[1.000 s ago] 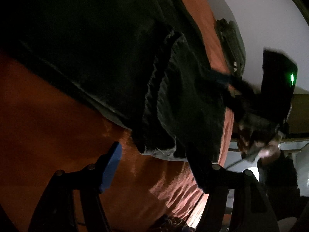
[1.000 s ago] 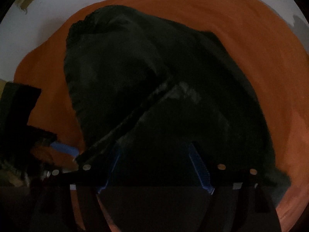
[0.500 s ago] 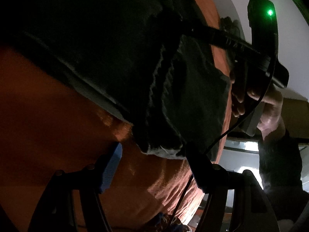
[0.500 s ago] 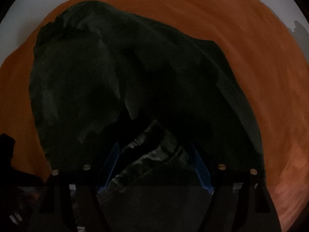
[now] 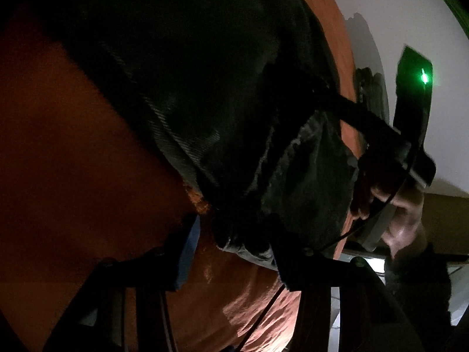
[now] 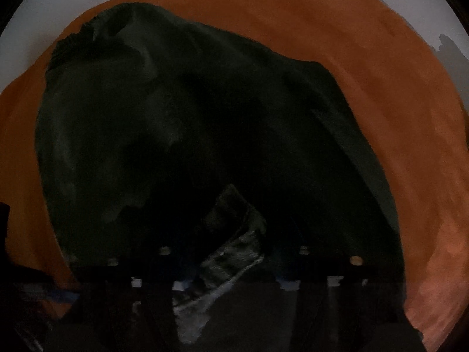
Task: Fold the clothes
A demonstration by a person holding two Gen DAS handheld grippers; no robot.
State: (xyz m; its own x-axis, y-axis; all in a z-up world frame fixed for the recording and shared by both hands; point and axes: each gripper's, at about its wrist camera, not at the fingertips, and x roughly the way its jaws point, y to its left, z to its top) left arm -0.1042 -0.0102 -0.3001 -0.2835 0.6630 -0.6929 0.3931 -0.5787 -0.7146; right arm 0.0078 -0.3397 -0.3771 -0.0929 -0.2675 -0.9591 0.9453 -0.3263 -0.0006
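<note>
One dark garment [image 5: 205, 94] lies on one orange cloth [image 5: 88, 176], which covers one white desk [image 5: 410, 23]. Two hand-held grippers show: the left hand-held gripper [image 5: 234, 249] and the right hand-held gripper [image 5: 410, 135], gripped by one hand [image 5: 401, 205].

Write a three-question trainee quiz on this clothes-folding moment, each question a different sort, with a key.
1. True or false: the dark garment lies on an orange cloth.
2. Multiple choice: in the left wrist view, the green light glows on
A. the orange cloth
B. the right gripper, held in a hand
C. the wall
3. Fill in: the left gripper has its jaws ____, with the garment's pale hem lying between its fingers.

Key: 1 true; 2 B; 3 open
</note>
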